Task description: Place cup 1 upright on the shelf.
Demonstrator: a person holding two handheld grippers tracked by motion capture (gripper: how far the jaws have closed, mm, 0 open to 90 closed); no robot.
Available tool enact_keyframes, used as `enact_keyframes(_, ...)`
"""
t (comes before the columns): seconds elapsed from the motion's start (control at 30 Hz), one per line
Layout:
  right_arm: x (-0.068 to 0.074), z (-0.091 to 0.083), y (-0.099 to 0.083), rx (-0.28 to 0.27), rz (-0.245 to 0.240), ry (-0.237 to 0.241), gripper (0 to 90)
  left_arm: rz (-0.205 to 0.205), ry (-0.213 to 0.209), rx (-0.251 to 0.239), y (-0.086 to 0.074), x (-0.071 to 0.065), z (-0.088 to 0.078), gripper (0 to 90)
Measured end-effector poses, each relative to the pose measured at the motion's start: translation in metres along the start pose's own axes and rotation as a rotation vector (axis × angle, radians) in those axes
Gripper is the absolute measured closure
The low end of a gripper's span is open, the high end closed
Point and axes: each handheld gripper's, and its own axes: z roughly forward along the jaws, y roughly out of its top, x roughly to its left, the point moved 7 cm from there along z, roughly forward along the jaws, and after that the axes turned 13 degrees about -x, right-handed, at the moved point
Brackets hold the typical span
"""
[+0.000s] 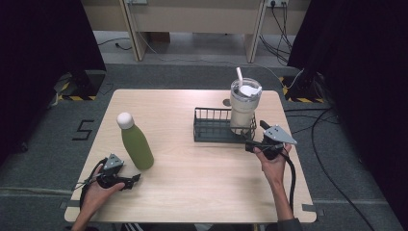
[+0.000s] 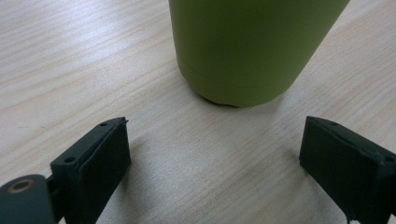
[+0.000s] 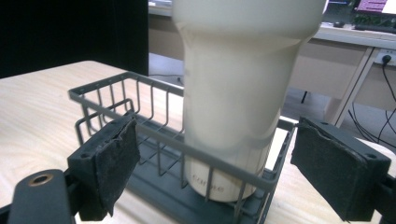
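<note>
green bottle base close, tumbler lettering

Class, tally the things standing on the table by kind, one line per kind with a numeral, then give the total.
Green bottle: 1
Cream tumbler with straw: 1
Dark wire basket: 1
Handheld grippers, left gripper and right gripper: 2
Total: 5
</note>
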Motion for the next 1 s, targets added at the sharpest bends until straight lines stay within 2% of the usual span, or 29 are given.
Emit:
enact_keyframes(0.4, 0.018, -0.017, -0.001, 0.012, -0.002, 0.047, 14.9, 0.000, 0.000, 0.000, 0.000, 0.000, 0.000, 7.9)
enact_keyframes(0.53, 0.026, -0.026, -0.009, 0.041, -0.011, 0.059, 15.0, 0.001, 0.000, 0.000, 0.000, 0.000, 0.000, 7.9)
enact_keyframes(1.0, 0.039, -0.043, -0.031, 0.105, 0.003, 0.092, 15.1, 0.000, -0.001, -0.002, 0.000, 0.000, 0.000, 8.0)
